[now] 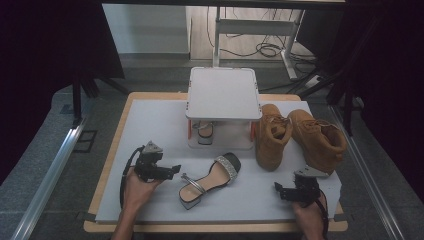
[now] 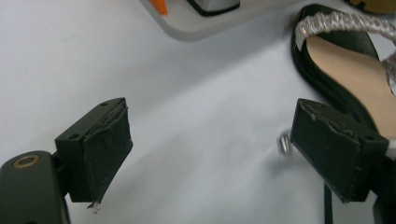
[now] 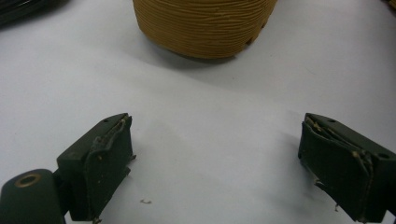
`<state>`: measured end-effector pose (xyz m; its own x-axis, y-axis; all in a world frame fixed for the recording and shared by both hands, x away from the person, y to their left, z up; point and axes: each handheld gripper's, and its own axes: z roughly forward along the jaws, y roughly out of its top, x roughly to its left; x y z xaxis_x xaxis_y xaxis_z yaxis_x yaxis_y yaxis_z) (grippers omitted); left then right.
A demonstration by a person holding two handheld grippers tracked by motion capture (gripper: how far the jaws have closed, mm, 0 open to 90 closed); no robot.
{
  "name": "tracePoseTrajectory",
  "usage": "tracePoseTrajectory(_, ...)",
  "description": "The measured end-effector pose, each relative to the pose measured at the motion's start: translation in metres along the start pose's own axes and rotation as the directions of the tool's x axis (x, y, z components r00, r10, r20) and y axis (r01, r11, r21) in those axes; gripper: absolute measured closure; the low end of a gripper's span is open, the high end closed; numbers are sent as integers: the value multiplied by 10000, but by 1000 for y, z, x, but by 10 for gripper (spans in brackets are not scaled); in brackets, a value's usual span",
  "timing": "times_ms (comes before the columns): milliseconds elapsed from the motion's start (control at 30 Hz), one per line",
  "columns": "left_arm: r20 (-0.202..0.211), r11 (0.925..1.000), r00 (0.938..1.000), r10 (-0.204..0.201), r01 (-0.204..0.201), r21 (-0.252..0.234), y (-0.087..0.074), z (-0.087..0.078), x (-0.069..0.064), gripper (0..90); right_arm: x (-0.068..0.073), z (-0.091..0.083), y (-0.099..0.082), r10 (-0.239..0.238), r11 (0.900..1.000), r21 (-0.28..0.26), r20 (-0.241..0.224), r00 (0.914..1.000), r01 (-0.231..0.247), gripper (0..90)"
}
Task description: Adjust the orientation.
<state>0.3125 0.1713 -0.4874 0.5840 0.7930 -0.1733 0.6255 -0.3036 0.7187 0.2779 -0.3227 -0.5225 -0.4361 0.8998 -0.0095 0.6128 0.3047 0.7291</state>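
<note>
The left gripper lies low over the white table, its jaws spread wide with nothing between them. Its tips point at a black sandal just beside them, near the ankle strap. In the left gripper view, the sandal sits beside the right-hand jaw, apart from the pad, and a small metal buckle shows at that jaw's edge.

The right gripper rests near the table's front right corner, released as well, with bare table between its pads. In the right gripper view the ribbed sole of a tan boot stands well ahead.

The sandal lies at mid-table in front of a white rack, toe toward the rack and heel toward the person. It looks light, with a stiff sole and block heel (the glittery toe band and thin strap would likely flex). The heel or the sole edge seems the firmest place to pinch; the strap could slip or bend. Two tan boots stand to the right of the rack.
</note>
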Motion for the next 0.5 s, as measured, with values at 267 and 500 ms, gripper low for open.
tracePoseTrajectory(267, 15, 9997, 9997, 234, -234, 46, -21, -17, -3, 137, 0, 0, 0, 1, 10000, -2, 0, 10000, -1, 100)
tracePoseTrajectory(500, 237, 9984, 9982, 551, -553, 74, -33, -30, -10, 134, 0, 0, 0, -2, 10000, -1, 0, 10000, 2, 100)
